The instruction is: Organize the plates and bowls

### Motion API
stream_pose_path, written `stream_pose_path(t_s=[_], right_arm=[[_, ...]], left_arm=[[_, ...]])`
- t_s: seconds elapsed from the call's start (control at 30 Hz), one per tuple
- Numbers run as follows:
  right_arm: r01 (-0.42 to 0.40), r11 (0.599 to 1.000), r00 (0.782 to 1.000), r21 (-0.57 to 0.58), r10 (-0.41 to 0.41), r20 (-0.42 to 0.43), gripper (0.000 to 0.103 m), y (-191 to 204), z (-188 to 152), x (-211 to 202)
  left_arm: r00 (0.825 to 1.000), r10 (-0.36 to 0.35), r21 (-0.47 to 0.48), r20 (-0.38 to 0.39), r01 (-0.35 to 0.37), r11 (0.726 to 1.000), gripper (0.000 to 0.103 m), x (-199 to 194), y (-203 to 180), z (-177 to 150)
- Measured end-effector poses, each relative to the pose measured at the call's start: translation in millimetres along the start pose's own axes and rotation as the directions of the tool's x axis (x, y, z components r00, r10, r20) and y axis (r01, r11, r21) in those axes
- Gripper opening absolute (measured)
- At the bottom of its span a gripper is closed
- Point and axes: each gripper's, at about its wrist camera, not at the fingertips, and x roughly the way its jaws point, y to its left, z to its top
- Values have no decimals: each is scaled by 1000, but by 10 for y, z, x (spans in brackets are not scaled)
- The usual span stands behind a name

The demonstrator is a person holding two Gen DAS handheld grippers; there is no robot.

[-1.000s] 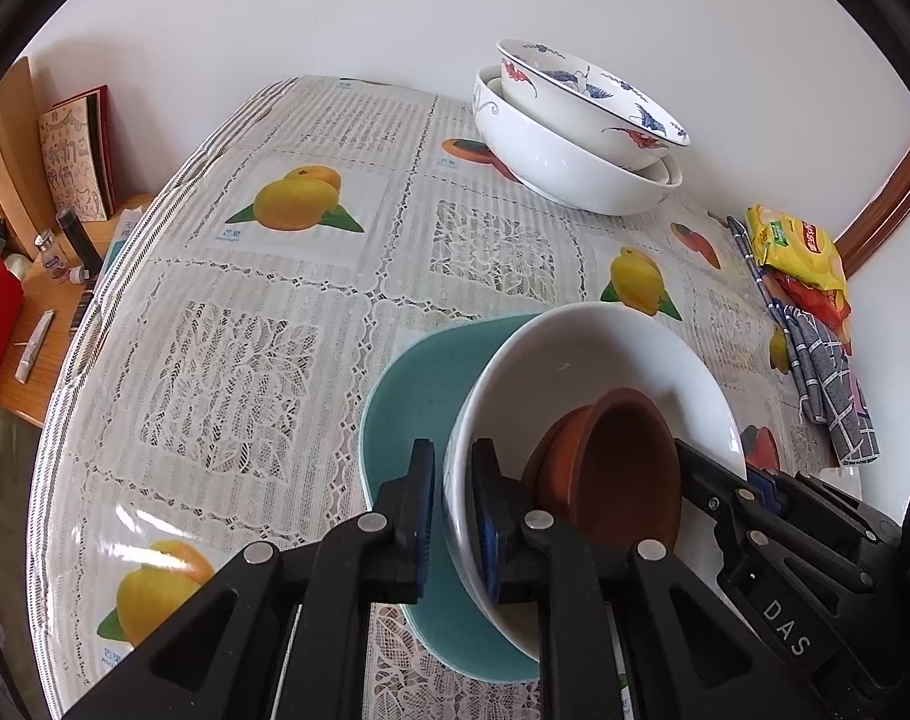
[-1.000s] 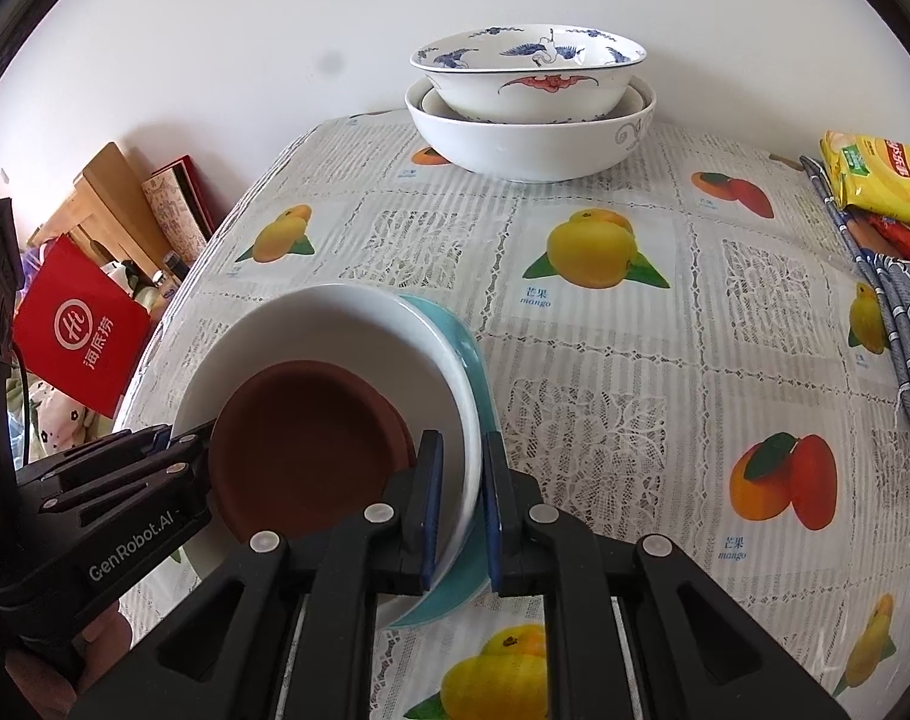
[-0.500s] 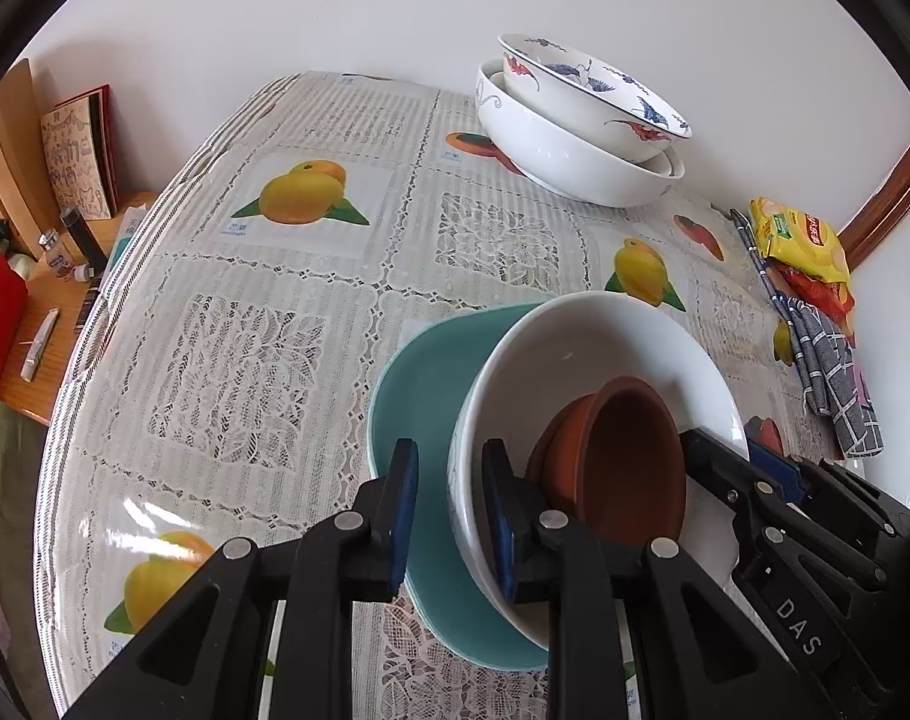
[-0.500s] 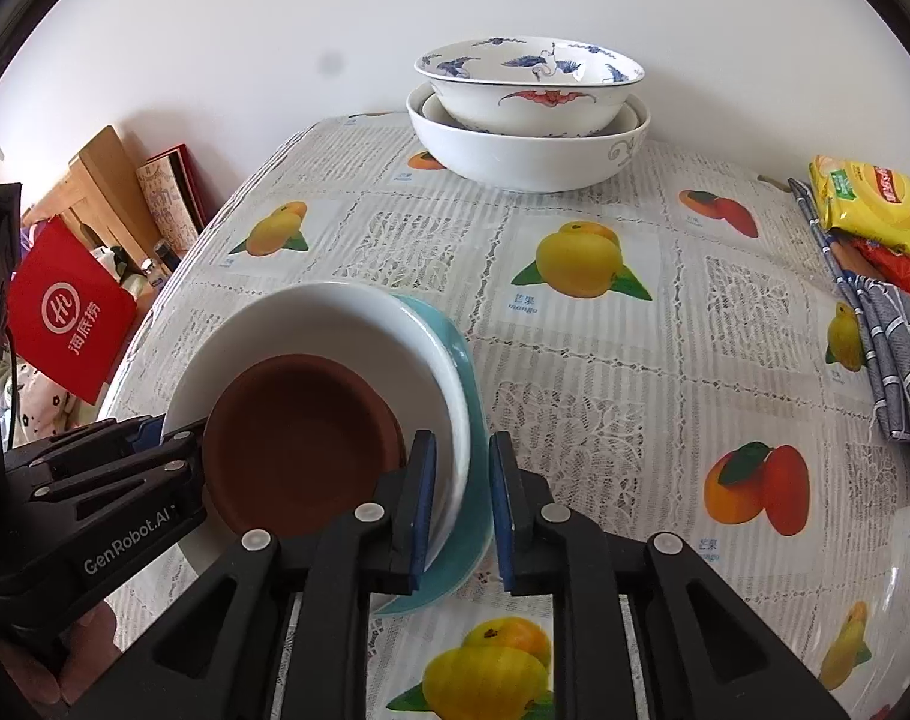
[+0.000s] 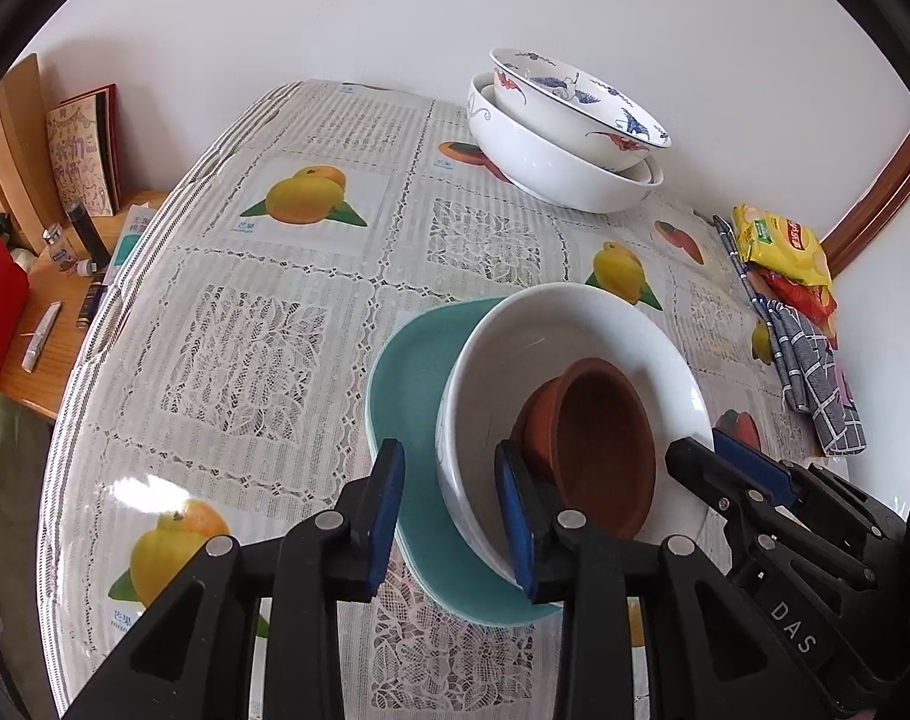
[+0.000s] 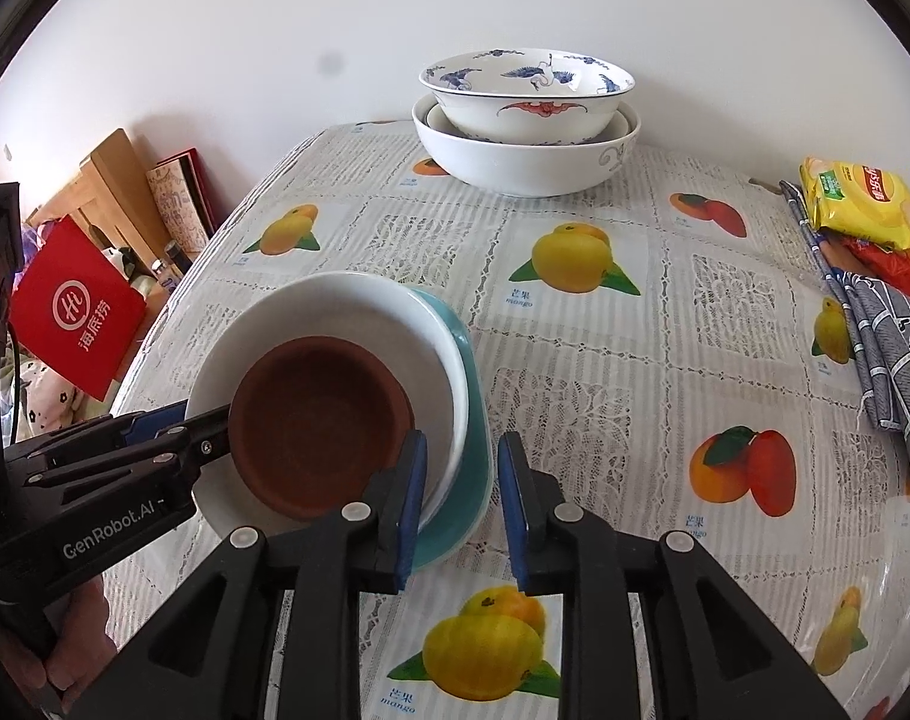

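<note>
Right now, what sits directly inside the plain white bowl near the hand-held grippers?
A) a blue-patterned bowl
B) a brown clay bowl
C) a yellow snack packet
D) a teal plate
B: the brown clay bowl lies inside the white bowl, which itself rests on the teal plate.

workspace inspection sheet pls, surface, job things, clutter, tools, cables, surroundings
surface: table under a lace cloth with fruit prints.
job's things: brown bowl sits in white bowl, which sits on teal plate; patterned bowl nested in large white bowl at the far edge.
clutter: yellow snack bag and grey checked cloth at the right edge.
grippers: left tool open, its fingers either side of the white bowl's wall; right tool open astride the stack's rim.
cables: nothing seen.
surroundings: white wall; red bag and wooden side table with small items on the left.
</note>
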Motion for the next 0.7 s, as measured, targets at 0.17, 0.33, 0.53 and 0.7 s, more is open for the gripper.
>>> stream_pose_path(t_s=[0.17,0.33,0.53,0.7], right_arm=[[-4,1000,1000,9,4,22,33,-24,-86,-145],[16,1000,999,8,-16,40,36,-59,-204,-319],[106,994,989,-8,-104,107,47,-186,-416,-659],[147,988,980,48,-152,128,52,-414,-585,-967]], left_arm=[[1000,4,4,22,-4,1000,43,-146,-15,-70],[999,15,14,47,-16,1000,45,-295,-64,-187],[996,-13,47,88,9,999,46,-477,-256,-335],[990,-32,91,135,19,996,53,-676,-528,-487]])
